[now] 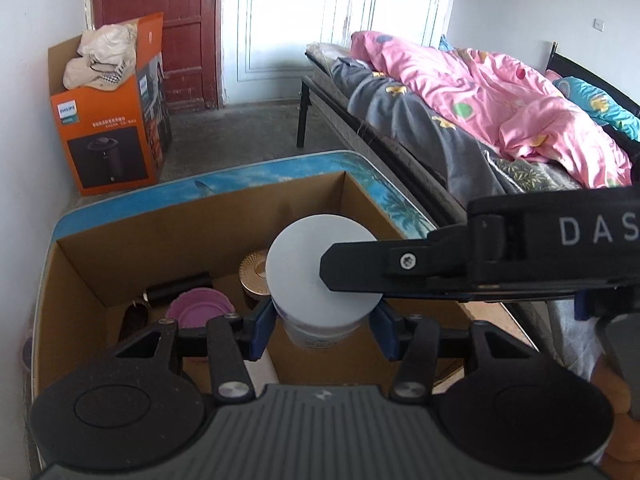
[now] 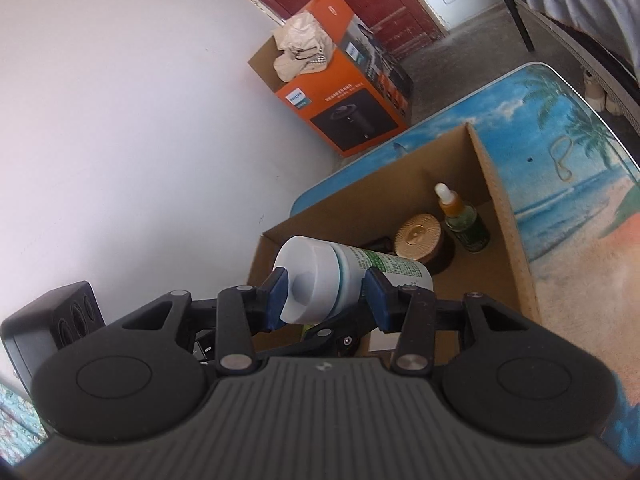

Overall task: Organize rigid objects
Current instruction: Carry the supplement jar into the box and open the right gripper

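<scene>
A white bottle with a white cap and green label hangs over the open cardboard box. My left gripper is shut on its body, a blue pad on each side. My right gripper is shut on the cap end of the same bottle; in the left wrist view one of its black fingers crosses the cap from the right. Inside the box stand a gold-lidded jar and a green dropper bottle. A purple lid and a black cylinder lie there too.
The box sits on a table with a beach print; a rubber band lies on it. An orange appliance carton stands on the floor by the wall. A bed with a pink quilt runs along the right.
</scene>
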